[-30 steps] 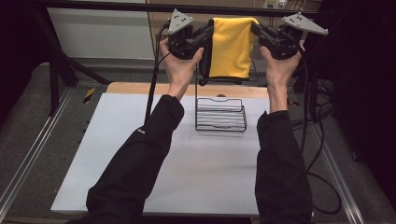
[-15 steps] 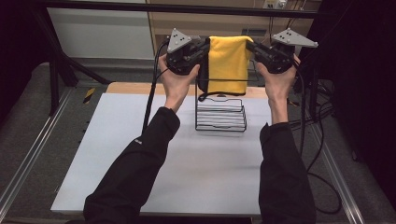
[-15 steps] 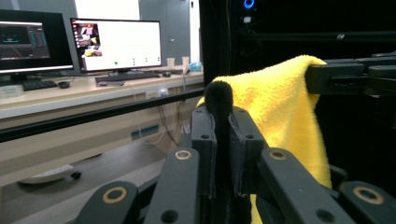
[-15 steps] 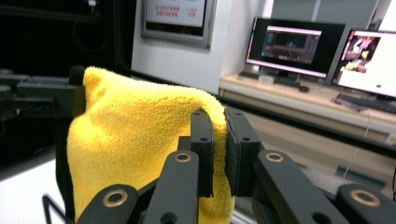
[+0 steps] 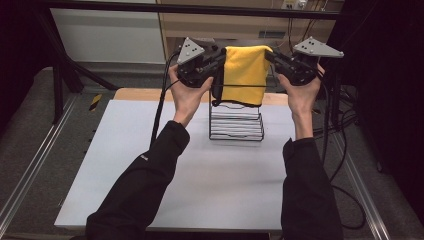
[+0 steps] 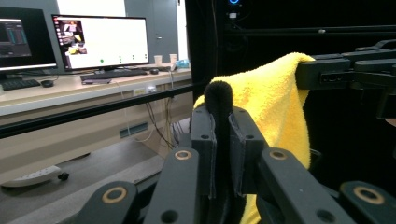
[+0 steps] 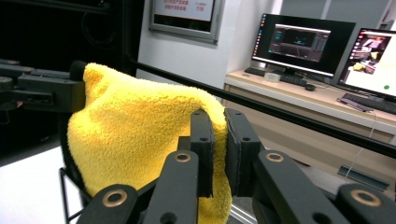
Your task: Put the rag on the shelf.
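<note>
Since the earlier frames, both hands have lowered, bringing the yellow cloth down toward the black wire rack. The rack stands on the white desk, which is bordered by metal rails; monitors and a keyboard sit on a bench in the room beyond. The left tool is clamped on the cloth's upper left corner, where a black-edged fold rises between its jaws. The right tool is clamped on the upper right corner. The cloth hangs stretched between both tools, its lower edge overlapping the rack's top in the high view.
</note>
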